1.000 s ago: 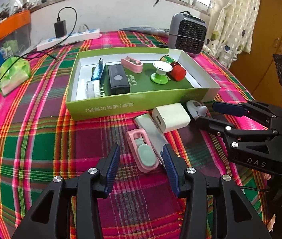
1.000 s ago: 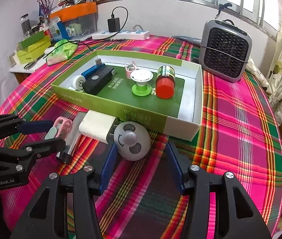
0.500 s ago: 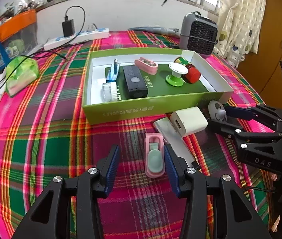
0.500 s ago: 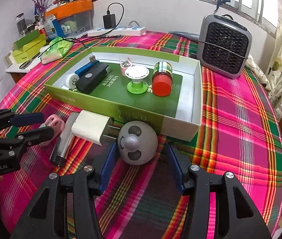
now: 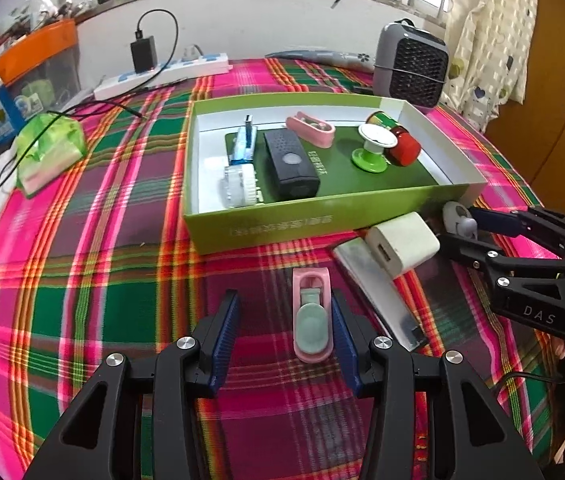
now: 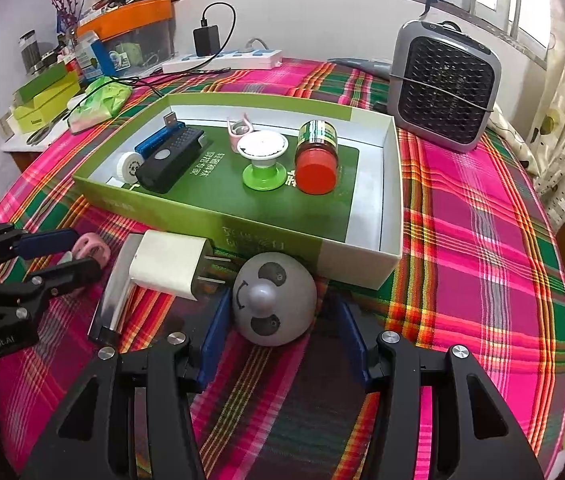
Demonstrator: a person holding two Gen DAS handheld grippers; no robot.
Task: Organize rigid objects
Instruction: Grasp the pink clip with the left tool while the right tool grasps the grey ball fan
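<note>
Left wrist view gives you the whole layout: the plaid tablecloth [image 5: 94, 280] carries the green box [image 5: 322, 220], which already holds a black device [image 5: 290, 164], a blue stick [image 5: 244, 144], a red-capped jar [image 5: 398, 144], a green-footed knob [image 5: 372, 148], a pink clip and a white roller. Four pieces are left outside it, along its near wall: a silver bar [image 5: 378, 292], a white charger [image 5: 402, 244] lying across the bar's far end, a grey panda ball [image 6: 274, 304] just beside the charger's prongs, and a pink clip holder [image 5: 311, 320]. So you are mid-sort, lining up two grasps at once. Your left gripper [image 5: 284, 330] stands with its jaws apart around the pink clip holder; the clip sits hard against the right-hand pad, while the other pad is well clear. Your right gripper [image 6: 280, 330] is also spread, with the panda ball between the pads and not pressed by either, though the left pad looks very near it. Next, I judge, you need to centre the left jaws on the clip, then close both, lift, and carry the pieces over the box wall. The ball may roll off as the pads close, so close squarely across its widest part.
</note>
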